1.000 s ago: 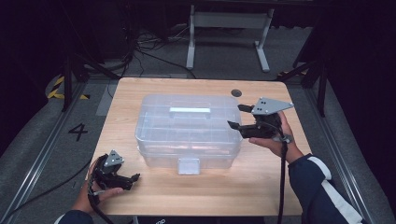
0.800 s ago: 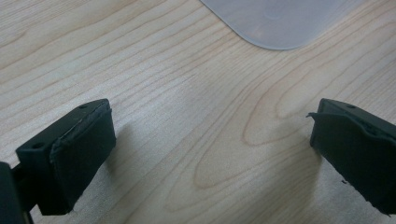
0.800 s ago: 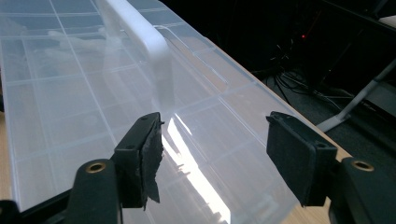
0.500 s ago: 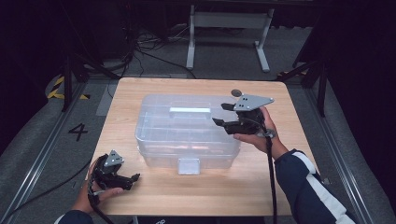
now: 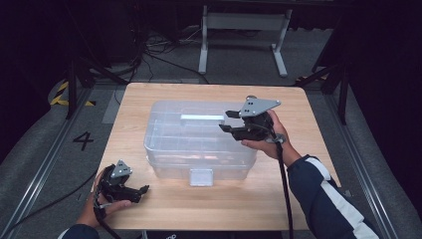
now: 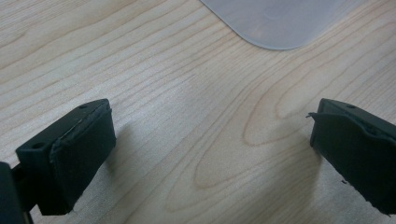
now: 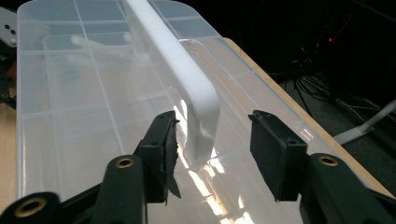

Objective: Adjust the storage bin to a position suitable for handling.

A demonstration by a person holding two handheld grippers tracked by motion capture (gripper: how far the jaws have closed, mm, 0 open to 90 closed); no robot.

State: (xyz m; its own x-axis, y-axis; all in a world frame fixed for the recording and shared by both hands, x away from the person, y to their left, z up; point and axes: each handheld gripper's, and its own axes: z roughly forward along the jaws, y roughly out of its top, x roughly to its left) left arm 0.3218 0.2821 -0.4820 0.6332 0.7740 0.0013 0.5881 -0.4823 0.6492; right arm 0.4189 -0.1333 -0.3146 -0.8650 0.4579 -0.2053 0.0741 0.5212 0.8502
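A clear plastic storage box (image 5: pixel 199 142) with a lid and a white handle (image 5: pixel 201 118) sits mid-table. My right gripper (image 5: pixel 226 121) hovers over the lid's right end, open, its jaws on either side of the handle's near end (image 7: pixel 201 112) without touching it. My left gripper (image 5: pixel 142 191) rests low on the table at the front left, open, with bare wood between its jaws; a corner of the box (image 6: pixel 280 21) shows beyond them.
The wooden table (image 5: pixel 308 144) has free room in front of and to the right of the box. A white latch (image 5: pixel 201 177) sticks out at the box's front. A metal stand (image 5: pixel 244 30) and cables lie on the floor behind.
My right gripper has moved left from the box's right side, over the lid, to the end of the handle. My left gripper has stayed put.
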